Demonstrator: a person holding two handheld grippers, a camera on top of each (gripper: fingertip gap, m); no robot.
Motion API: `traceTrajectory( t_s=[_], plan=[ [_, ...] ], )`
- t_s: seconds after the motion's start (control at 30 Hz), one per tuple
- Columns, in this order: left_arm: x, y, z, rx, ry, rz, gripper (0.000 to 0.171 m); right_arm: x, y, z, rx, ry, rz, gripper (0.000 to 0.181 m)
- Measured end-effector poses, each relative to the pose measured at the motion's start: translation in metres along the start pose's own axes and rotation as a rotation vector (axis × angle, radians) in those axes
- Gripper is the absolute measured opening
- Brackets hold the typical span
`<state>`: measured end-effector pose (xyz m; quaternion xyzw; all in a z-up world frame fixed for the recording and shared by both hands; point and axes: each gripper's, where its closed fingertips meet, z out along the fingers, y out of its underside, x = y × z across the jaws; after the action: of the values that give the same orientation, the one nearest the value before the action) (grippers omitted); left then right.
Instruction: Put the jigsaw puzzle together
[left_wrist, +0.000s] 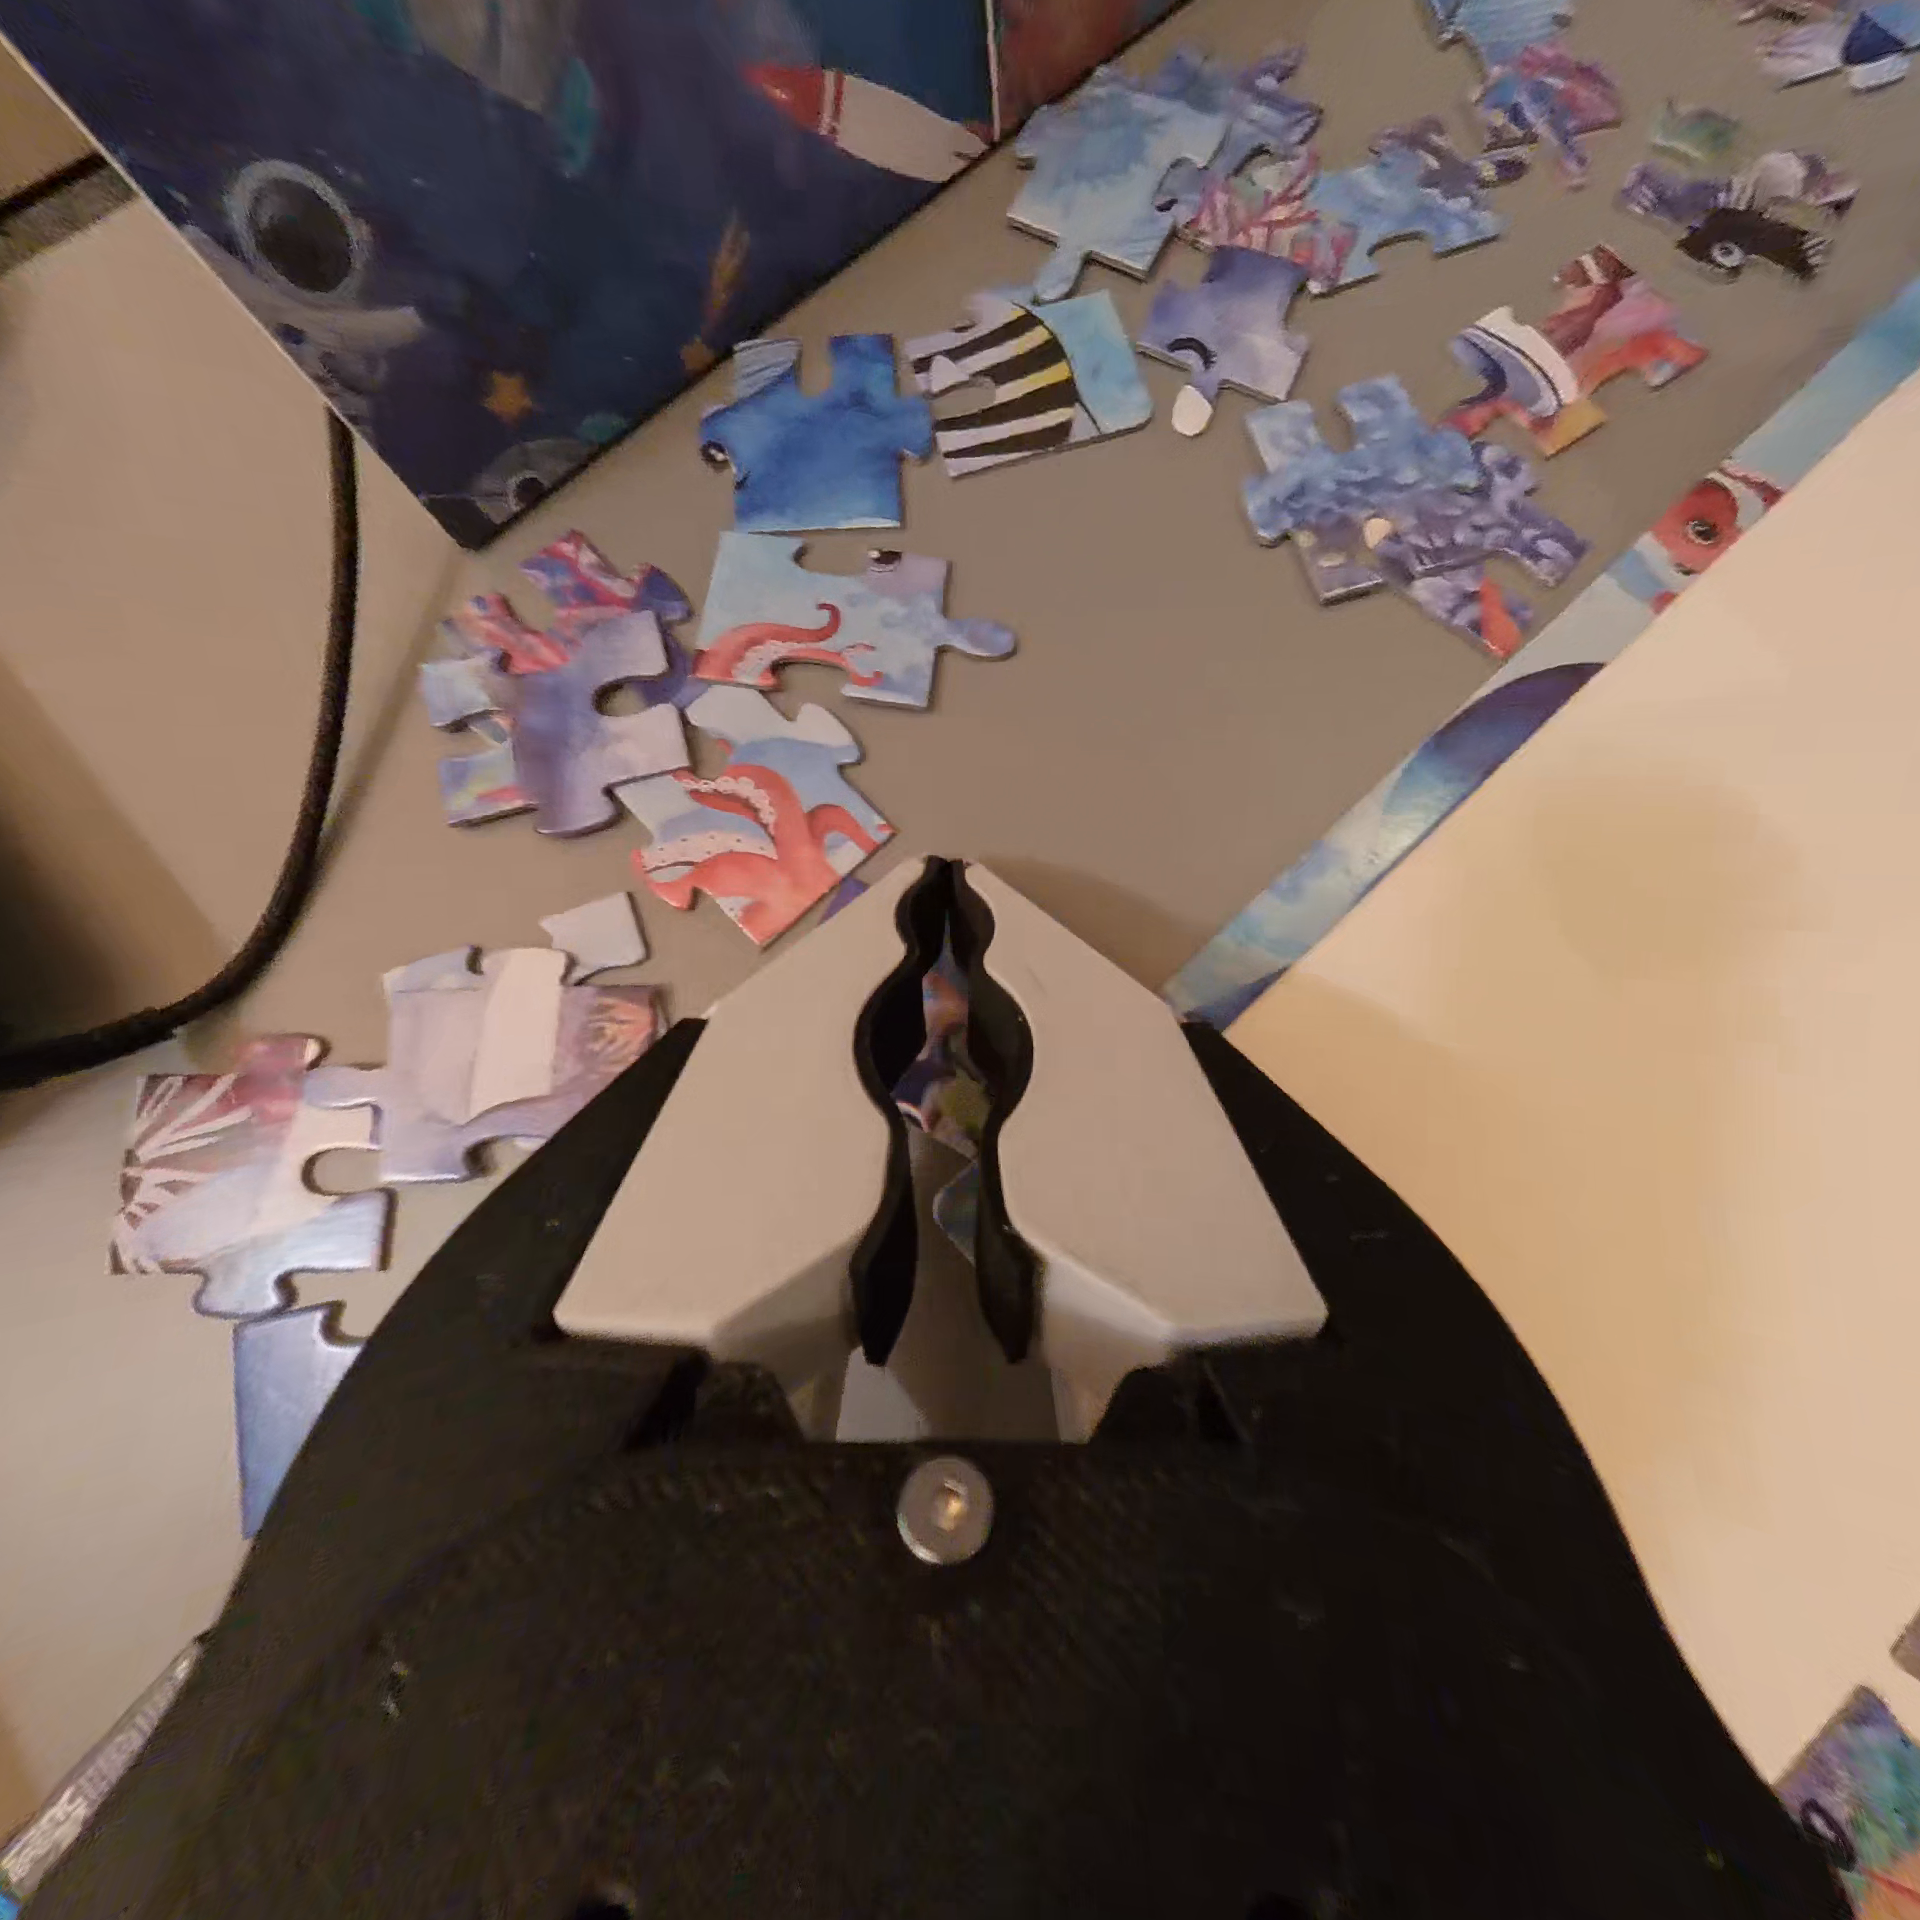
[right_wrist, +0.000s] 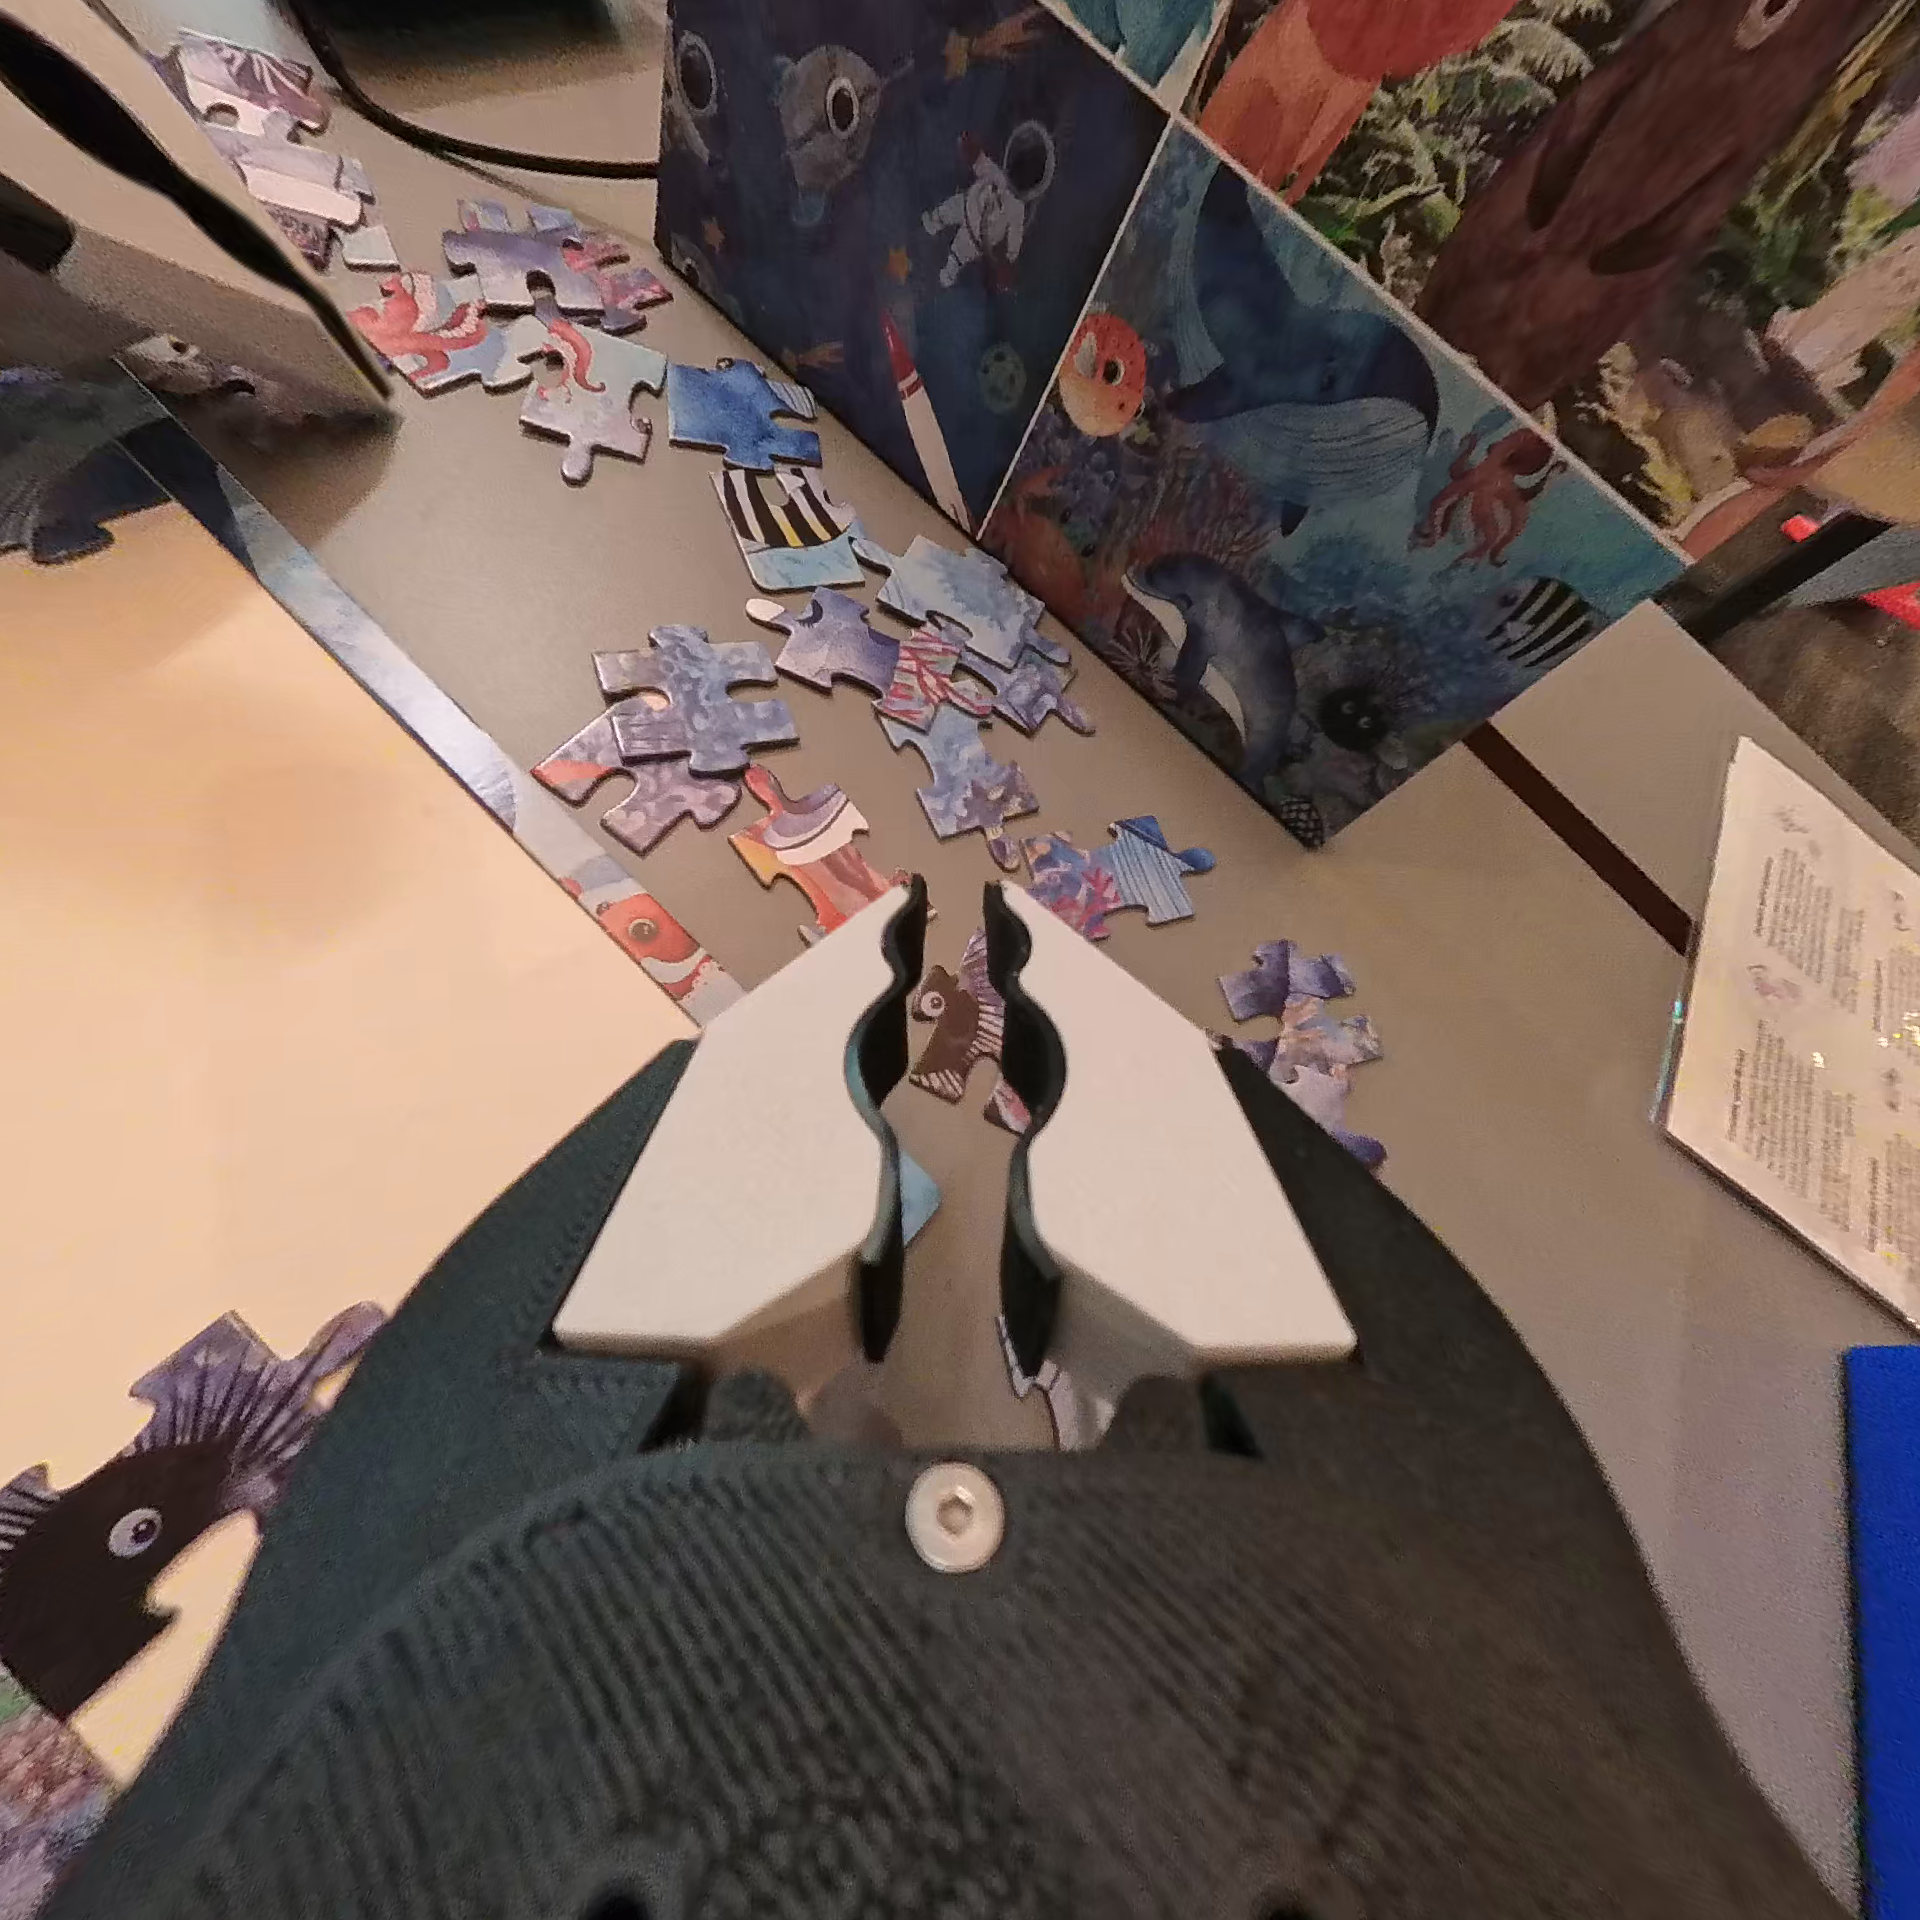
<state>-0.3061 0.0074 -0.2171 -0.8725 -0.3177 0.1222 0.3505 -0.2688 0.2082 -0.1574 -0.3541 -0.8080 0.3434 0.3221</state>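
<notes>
Left gripper (left_wrist: 943, 868): fingers pressed together at the tips, centre of the left wrist view. A colourful puzzle piece (left_wrist: 951, 1101) shows through the wavy gap between the pads; whether it is clamped or merely lies beneath cannot be told.

Right gripper (right_wrist: 954, 896): fingers apart, a narrow gap between the tips, centre of the right wrist view. Nothing clamped. A dark fish piece (right_wrist: 951, 1023) lies on the table in the gap below.

Octopus pieces (left_wrist: 764, 831): two pink-tentacled pieces, just above the left fingertips, touching one another.

Plain blue piece (left_wrist: 816, 431): upper centre of the left view, beside a black-and-white striped piece (left_wrist: 1023, 390).

Loose pieces (right_wrist: 691, 717): scattered face up across the grey table (right_wrist: 1455, 987), centre and upper left of the right view, several overlapping.

Puzzle tray (left_wrist: 1579, 1039): pale cream base with a printed blue border, right side of the left view, left side of the right view. A clownfish (right_wrist: 649, 925) is printed on the border. A black fish piece (right_wrist: 114, 1548) lies on the tray, lower left of the right view.

Puzzle box (right_wrist: 1247, 520): upright, illustrated with sea and space scenes, upper centre of the right view.

Black cable (left_wrist: 322, 675): left edge of the left view.

Printed leaflet (right_wrist: 1808, 1039): right edge of the right view, with a blue object (right_wrist: 1886, 1558) below it.
</notes>
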Motion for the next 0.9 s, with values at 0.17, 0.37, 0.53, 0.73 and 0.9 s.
traceTrajectory(
  t_s=[0.17, 0.37, 0.53, 0.73, 0.9],
  plan=[
    [-0.036, -0.015, -0.014, 0.113, -0.21, -0.028, 0.029, 0.001, 0.002, 0.003, -0.003, 0.005, 0.002, 0.009],
    [-0.021, -0.006, 0.011, 0.007, -0.159, -0.149, 0.095, 0.0, 0.003, 0.003, -0.013, 0.017, -0.024, 0.009],
    [-0.017, -0.012, 0.014, 0.015, -0.182, -0.138, 0.068, -0.002, 0.001, 0.0, -0.013, 0.015, -0.039, 0.009],
    [-0.015, -0.012, 0.008, 0.024, -0.138, -0.137, 0.004, 0.0, -0.003, -0.004, 0.003, 0.026, -0.04, 0.009],
    [-0.019, -0.017, -0.001, 0.073, -0.141, -0.116, 0.039, 0.0, -0.001, -0.003, -0.003, 0.033, -0.047, 0.009]
  ],
)
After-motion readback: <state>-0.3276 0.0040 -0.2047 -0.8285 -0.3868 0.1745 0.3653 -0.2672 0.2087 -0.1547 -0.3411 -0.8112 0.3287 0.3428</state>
